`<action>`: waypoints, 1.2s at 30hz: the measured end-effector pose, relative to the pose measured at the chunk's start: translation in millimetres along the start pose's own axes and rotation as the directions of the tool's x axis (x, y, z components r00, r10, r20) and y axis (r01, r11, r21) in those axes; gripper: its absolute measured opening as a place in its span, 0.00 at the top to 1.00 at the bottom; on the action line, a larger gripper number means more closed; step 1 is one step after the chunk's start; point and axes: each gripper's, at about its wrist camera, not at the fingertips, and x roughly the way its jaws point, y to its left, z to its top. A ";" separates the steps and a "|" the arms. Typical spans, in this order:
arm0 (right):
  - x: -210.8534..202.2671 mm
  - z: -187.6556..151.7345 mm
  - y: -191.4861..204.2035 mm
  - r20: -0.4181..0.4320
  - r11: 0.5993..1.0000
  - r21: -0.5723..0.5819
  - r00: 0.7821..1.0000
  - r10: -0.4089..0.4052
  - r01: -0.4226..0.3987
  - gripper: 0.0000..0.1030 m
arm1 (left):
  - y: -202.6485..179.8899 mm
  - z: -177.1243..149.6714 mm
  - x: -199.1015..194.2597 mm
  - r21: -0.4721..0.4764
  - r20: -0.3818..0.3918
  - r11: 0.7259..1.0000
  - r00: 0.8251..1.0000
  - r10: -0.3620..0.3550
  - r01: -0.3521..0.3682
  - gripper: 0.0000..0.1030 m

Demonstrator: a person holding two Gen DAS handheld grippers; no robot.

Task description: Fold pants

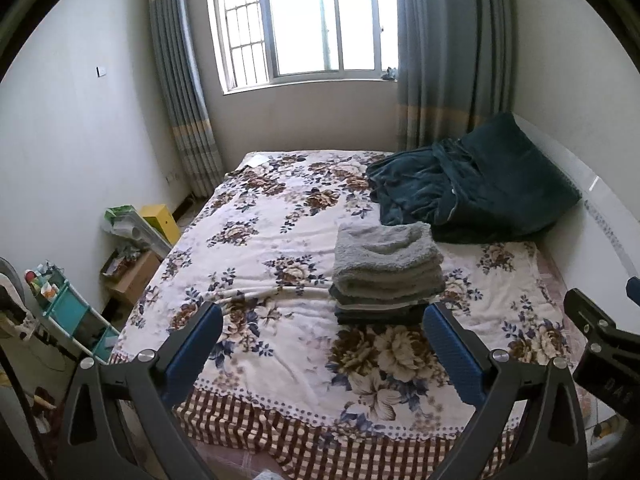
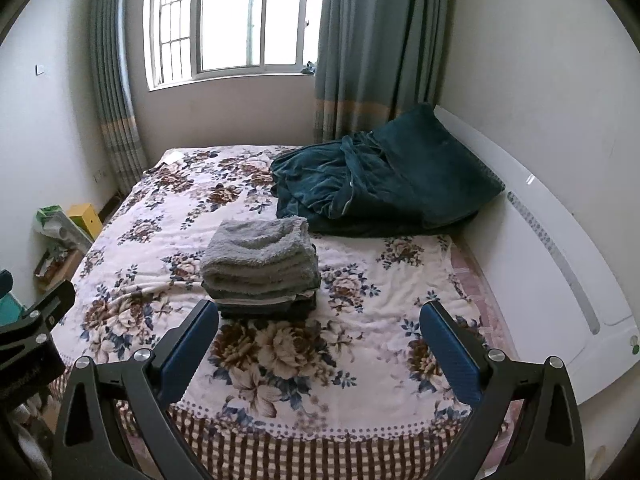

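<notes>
Here: one folded stack — two grippers, jaws wide, empty.

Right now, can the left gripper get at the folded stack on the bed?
Probably yes: the left gripper is open and empty, and only bare floral bedspread lies between it and the folded stack. Nothing blocks the way.
</notes>
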 end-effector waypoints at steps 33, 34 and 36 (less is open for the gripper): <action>14.1 -2.4 5.0 -0.005 1.000 0.018 1.000 0.023 -0.022 0.01 | 1.7 11.0 -1.6 -0.028 0.024 1.000 1.000 0.012 -0.011 0.00; 14.5 -2.1 5.8 -0.007 1.000 0.017 1.000 0.024 -0.024 0.01 | 2.0 10.7 -1.8 -0.030 0.024 0.999 1.000 0.013 -0.012 0.00; 13.8 -1.8 7.4 -0.010 0.999 0.013 0.999 0.034 -0.034 0.00 | 2.0 11.2 -1.5 -0.027 0.022 1.000 1.000 0.012 -0.012 0.00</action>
